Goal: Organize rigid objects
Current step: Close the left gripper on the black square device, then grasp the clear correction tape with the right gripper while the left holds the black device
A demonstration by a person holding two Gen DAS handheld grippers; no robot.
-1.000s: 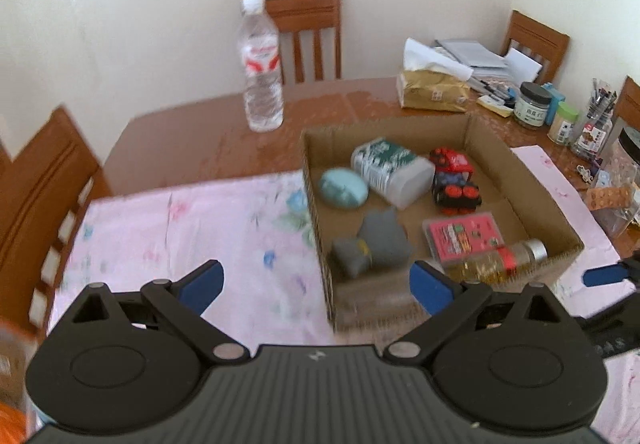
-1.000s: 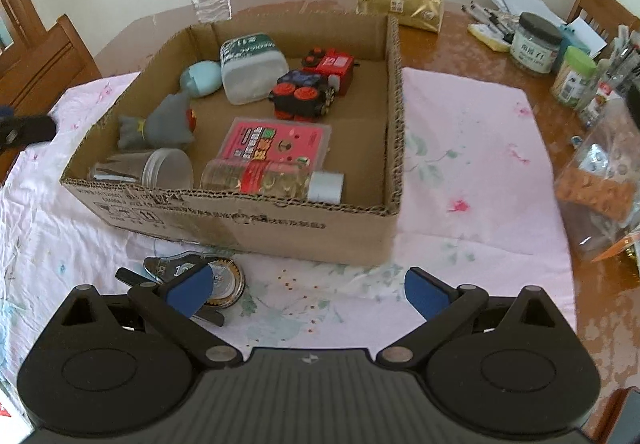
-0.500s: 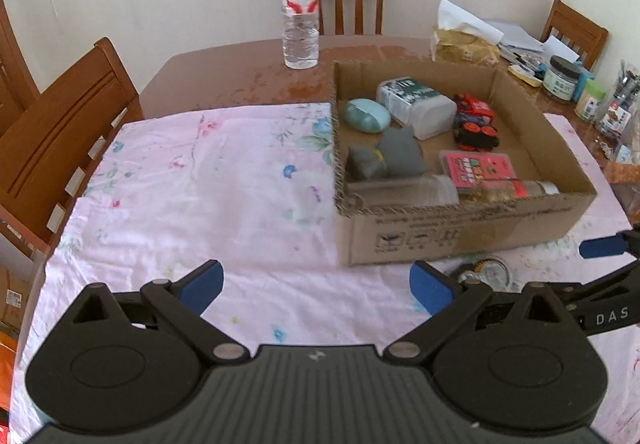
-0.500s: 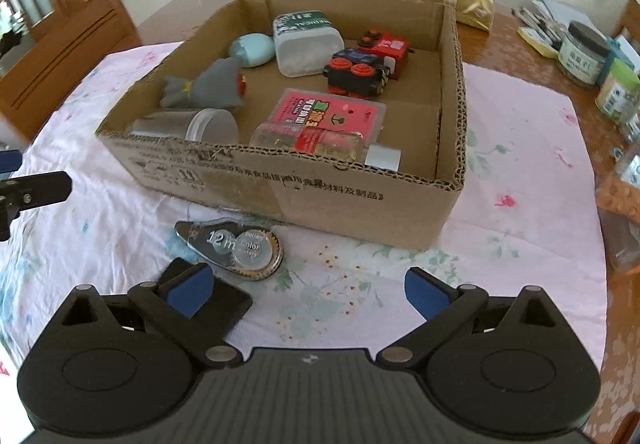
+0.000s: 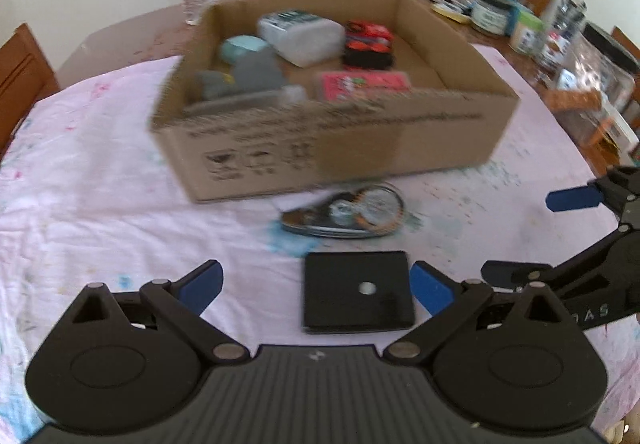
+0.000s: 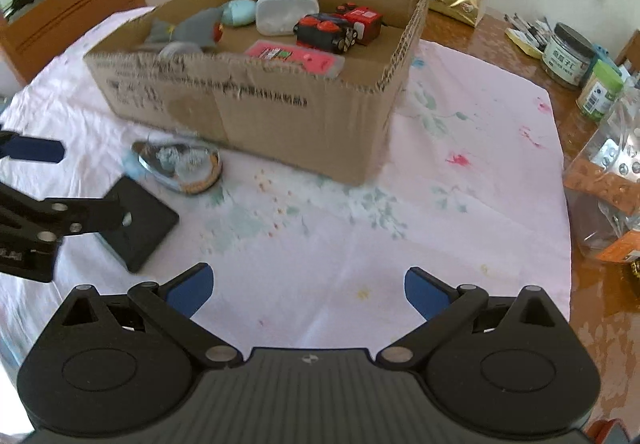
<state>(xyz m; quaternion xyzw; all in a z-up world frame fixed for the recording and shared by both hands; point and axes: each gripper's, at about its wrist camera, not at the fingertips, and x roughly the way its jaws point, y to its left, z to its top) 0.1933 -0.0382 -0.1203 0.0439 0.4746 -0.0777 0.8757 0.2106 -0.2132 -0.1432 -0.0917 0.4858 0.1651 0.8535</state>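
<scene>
Box (image 5: 328,140): cardboard, open-topped, set on a pink cloth (image 5: 100,172); already held inside are a grey toy (image 6: 196,30), a pale blue oval (image 6: 240,12), a white tub (image 6: 286,10), red-and-black toy cars (image 6: 340,28) and a pink flat pack (image 6: 296,58). Left outside, on the cloth just in front of the box: a tape dispenser (image 5: 344,212), clear-shelled, and nearer the grippers a black square plate (image 5: 358,296), flat, with a small hole at its middle. Left gripper (image 5: 316,286): spread wide, nothing held, the plate lying between its fingers but not touched by either, as far as can be judged. Right gripper (image 6: 306,288): likewise spread wide and empty, over bare cloth, well apart from both loose items. Risks, as judged — the plate is thin and lies flush, so it may be skated along the cloth rather than lifted, or the cloth may be pinched and dragged with it; the dispenser beside it may be knocked. Both views are blurred, so fine contact cannot be confirmed.
</scene>
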